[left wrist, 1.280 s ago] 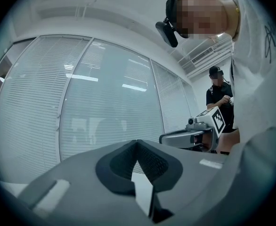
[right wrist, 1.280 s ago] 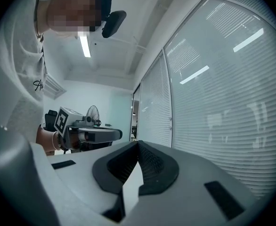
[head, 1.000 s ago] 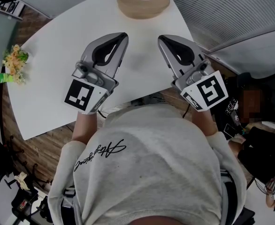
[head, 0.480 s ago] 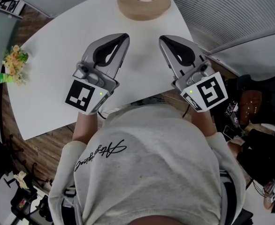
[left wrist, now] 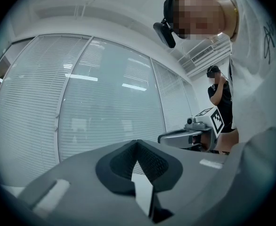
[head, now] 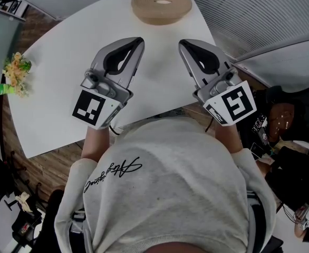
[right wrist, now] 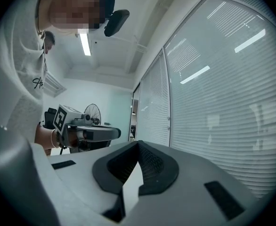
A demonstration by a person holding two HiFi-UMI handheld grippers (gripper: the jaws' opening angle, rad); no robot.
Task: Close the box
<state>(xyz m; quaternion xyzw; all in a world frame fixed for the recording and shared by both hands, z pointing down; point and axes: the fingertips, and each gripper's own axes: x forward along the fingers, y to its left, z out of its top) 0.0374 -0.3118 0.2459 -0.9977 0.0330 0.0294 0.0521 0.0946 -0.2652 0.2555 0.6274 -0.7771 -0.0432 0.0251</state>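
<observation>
A round tan box (head: pixel 161 3) with a hole in its top sits at the far edge of the white table (head: pixel 59 57). My left gripper (head: pixel 137 41) is held level above the table, short of the box, jaws shut and nothing between them. My right gripper (head: pixel 182 44) hangs beside it to the right, also shut and empty. In the left gripper view the shut tips (left wrist: pixel 137 143) point at a glass wall with blinds, and the right gripper (left wrist: pixel 187 136) shows at the side. The right gripper view shows its shut tips (right wrist: pixel 139 144) and the left gripper (right wrist: pixel 88 133). The box is in neither gripper view.
A small bunch of flowers (head: pixel 16 70) lies at the table's left edge. Blinds on a glass wall (left wrist: pixel 95 107) run behind the table. Another person (left wrist: pixel 219 98) stands in the background. A fan (right wrist: pixel 92 113) stands farther back. Bags and chairs lie on the floor to the right (head: pixel 291 167).
Both grippers stay where they were, still shut. The person in the background of the left gripper view has lifted a hand toward the head.
</observation>
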